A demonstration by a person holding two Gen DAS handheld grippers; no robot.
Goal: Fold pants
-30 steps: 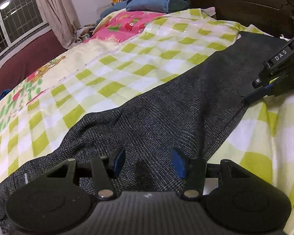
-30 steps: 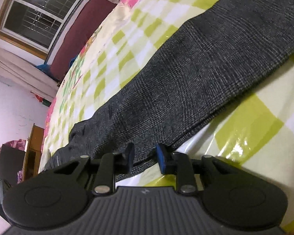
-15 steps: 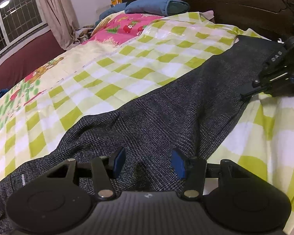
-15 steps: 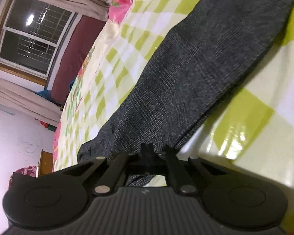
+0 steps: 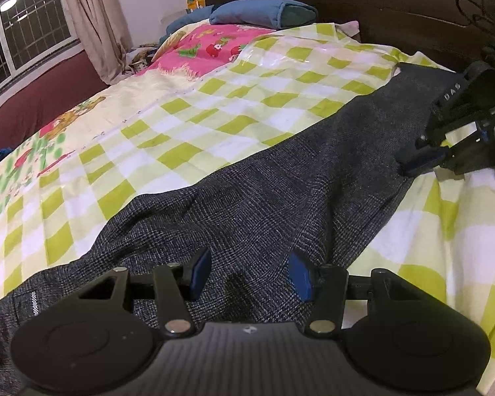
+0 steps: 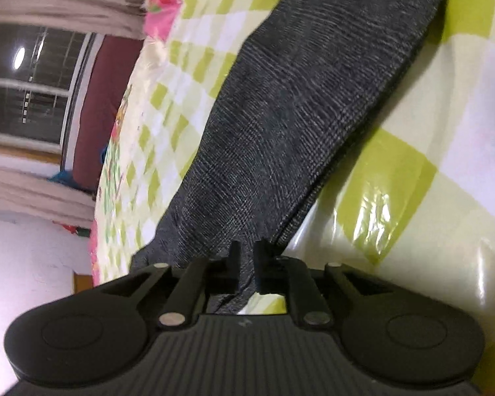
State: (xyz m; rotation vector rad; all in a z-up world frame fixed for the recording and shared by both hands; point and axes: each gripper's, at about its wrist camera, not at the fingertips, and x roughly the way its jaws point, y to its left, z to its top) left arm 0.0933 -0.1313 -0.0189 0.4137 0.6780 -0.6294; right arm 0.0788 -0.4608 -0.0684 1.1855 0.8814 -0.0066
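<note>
- The pants [image 5: 270,178] lie lengthwise on the sheet [image 5: 214,105], dark grey, waistband end toward your left gripper, leg stretching away toward the headboard [image 5: 379,6].
- Your left gripper [image 5: 249,274] hangs over the upper part of the pants with its jaws apart; nothing is pinched between its blue pads [image 5: 199,272].
- Your right gripper [image 6: 246,257] sits at the near edge of the leg; its jaws have just been easing apart, yet a fold of the pants runs between them and looks pinched.
- In the left view, the right gripper [image 5: 422,163] meets the leg's edge by the sheet.
- A blue pillow [image 5: 264,13] rests by the headboard.
</note>
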